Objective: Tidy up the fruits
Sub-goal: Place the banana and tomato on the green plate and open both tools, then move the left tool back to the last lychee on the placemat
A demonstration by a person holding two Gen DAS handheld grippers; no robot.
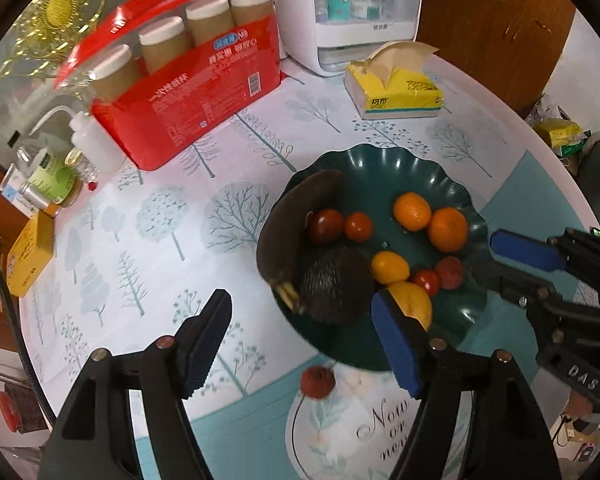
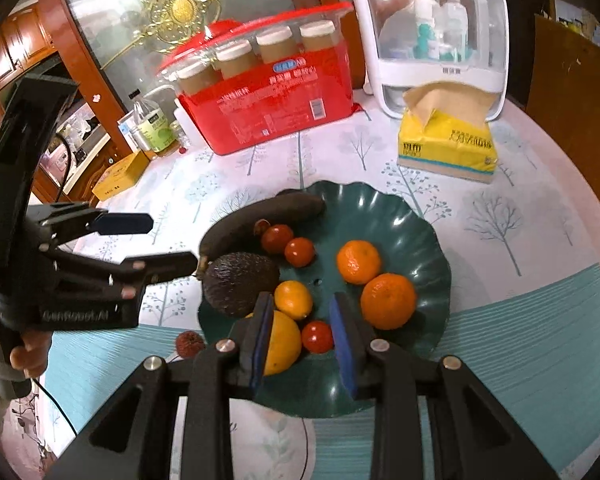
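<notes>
A dark green scalloped plate (image 1: 380, 152) (image 2: 420, 220) holds a blackened banana (image 1: 292, 216), an avocado (image 1: 336, 284), two oranges (image 1: 448, 229), a lemon (image 1: 414, 304), a small yellow citrus (image 1: 389, 267) and cherry tomatoes (image 1: 358, 226). One red lychee (image 1: 318, 380) (image 2: 189, 343) lies on the cloth beside the plate's near rim. My left gripper (image 1: 300, 300) (image 2: 174, 242) hangs open and empty above the plate's left edge. Over the plate's near side, my right gripper (image 2: 302, 320) (image 1: 486, 256) has its jaws a little apart, gripping nothing; a tomato (image 2: 317, 336) lies on the plate below the gap.
Behind the plate stand a red pack of paper cups (image 1: 204, 92), a yellow tissue pack (image 1: 396, 88) and a white bottle steriliser (image 1: 352, 12). Bottles and a yellow box (image 1: 30, 256) crowd the table's left edge. A hand (image 2: 28, 356) holds the left gripper.
</notes>
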